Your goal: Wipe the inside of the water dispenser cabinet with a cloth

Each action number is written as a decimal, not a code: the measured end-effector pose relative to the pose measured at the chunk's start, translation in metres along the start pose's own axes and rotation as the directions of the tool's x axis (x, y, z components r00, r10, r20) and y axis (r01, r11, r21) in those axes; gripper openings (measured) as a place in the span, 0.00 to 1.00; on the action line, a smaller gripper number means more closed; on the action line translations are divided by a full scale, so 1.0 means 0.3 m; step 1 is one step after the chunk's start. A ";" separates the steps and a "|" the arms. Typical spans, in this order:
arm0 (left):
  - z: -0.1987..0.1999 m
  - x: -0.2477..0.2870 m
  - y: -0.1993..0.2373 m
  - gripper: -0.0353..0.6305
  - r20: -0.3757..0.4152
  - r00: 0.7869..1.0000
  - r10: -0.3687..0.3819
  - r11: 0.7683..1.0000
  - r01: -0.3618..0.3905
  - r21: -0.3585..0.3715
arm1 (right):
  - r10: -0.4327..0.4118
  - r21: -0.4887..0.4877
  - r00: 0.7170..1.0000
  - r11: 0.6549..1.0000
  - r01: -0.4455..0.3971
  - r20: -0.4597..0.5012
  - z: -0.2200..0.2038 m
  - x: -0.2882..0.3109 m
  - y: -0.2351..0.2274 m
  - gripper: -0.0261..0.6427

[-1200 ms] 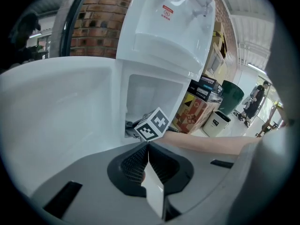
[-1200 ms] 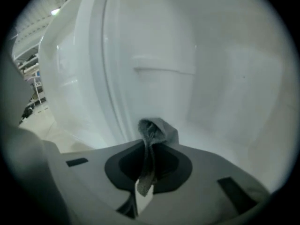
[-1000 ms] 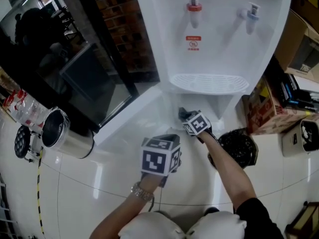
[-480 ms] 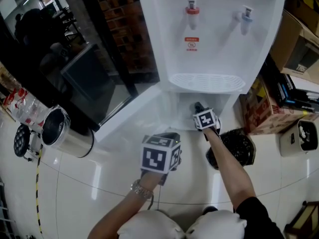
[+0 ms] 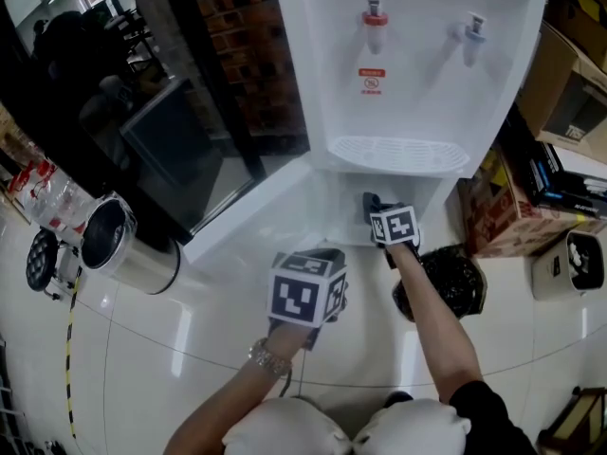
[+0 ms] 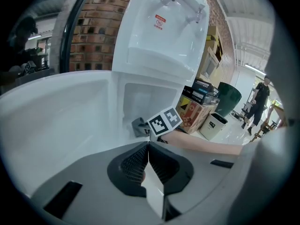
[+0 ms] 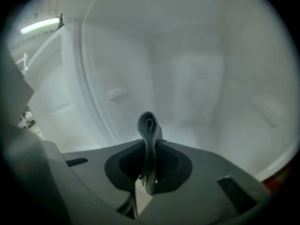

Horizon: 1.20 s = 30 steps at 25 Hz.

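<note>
Right gripper (image 7: 149, 146): fingers clenched on grey cloth (image 7: 148, 125); folded loop of cloth stands past fingertips. White inner walls of cabinet (image 7: 197, 78) fill view ahead; cannot tell whether cloth touches wall.

Left gripper (image 6: 147, 146): fingers pressed together, nothing between them. Sits outside cabinet, at 7 o'clock of right gripper in head view.

Cabinet door (image 5: 248, 211) open toward 9 o'clock. Cabinet lies under drip tray (image 5: 398, 153) of water dispenser (image 5: 417, 74).

Black bin (image 5: 453, 282) at 4 o'clock of right gripper; cardboard box (image 5: 493, 207) at 3 o'clock.
</note>
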<state>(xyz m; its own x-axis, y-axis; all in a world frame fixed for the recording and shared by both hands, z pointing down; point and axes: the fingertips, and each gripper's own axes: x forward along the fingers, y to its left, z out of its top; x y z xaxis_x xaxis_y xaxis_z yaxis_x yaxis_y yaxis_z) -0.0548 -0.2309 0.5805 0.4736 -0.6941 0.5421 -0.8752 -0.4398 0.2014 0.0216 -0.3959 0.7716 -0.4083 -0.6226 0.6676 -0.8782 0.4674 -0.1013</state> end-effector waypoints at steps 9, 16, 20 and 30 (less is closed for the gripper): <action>0.028 0.011 -0.041 0.06 0.007 1.000 -0.017 1.000 0.017 0.013 | 0.007 0.029 0.995 1.000 -0.004 -0.095 -0.129 0.049 -0.049 0.06; 0.020 -0.007 -0.015 0.06 0.009 1.000 0.000 1.000 0.000 -0.002 | 0.209 0.069 0.978 0.976 -0.209 -0.004 -0.038 0.054 0.139 0.06; 0.028 -0.011 -0.013 0.06 0.018 1.000 0.002 1.000 -0.002 -0.005 | -0.112 0.050 0.993 0.993 0.111 0.026 0.005 -0.002 -0.119 0.06; 0.023 0.001 -0.054 0.06 0.004 1.000 -0.017 1.000 0.017 0.013 | 0.223 0.028 0.971 0.975 -0.221 -0.089 -0.130 0.086 0.127 0.06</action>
<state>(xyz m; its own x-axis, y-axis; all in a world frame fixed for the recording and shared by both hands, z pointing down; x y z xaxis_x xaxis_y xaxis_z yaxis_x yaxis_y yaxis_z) -0.0399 -0.2279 0.5718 0.4889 -0.6889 0.5352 -0.8656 -0.4591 0.1999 -0.0127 -0.3696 0.8139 -0.5698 -0.4443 0.6914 -0.7729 0.5757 -0.2670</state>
